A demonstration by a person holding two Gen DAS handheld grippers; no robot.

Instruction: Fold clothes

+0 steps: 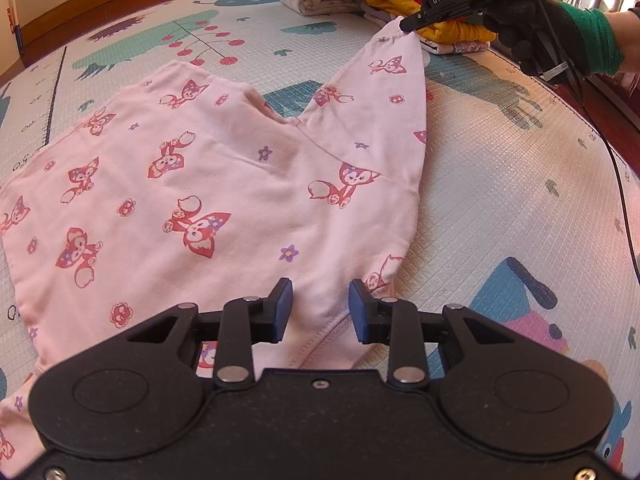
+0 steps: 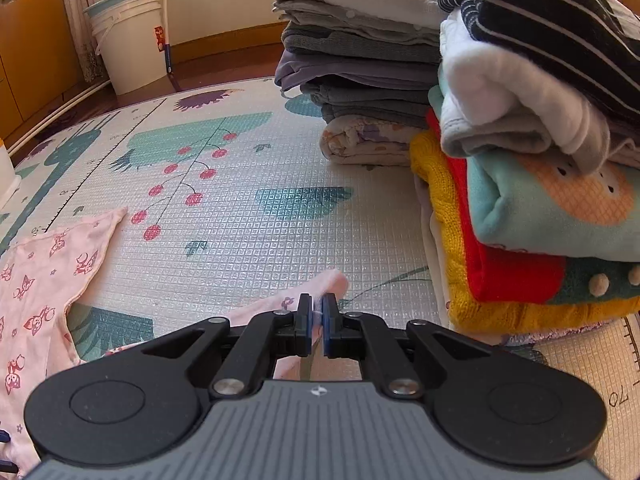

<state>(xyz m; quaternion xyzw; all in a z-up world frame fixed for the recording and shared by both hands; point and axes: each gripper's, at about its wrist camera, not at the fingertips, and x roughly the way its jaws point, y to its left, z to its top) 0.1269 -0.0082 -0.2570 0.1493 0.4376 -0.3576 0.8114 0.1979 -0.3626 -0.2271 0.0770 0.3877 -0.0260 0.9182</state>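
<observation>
Pants (image 1: 208,184) legs point toward stacks (image 2: 520,160).

Printed foam play mat (image 2: 248,216) with cherry, tree and animal motifs, spread over a wooden floor (image 2: 132,96); lying on it: pink fox-print pants (image 1: 224,184) spread flat, and two stacks of folded clothes (image 2: 360,80) side by side at the far edge

Left tongs (image 1: 320,308) gape wide; right tongs (image 2: 316,314) are clamped, gloved hand (image 1: 536,36) gripping.
</observation>
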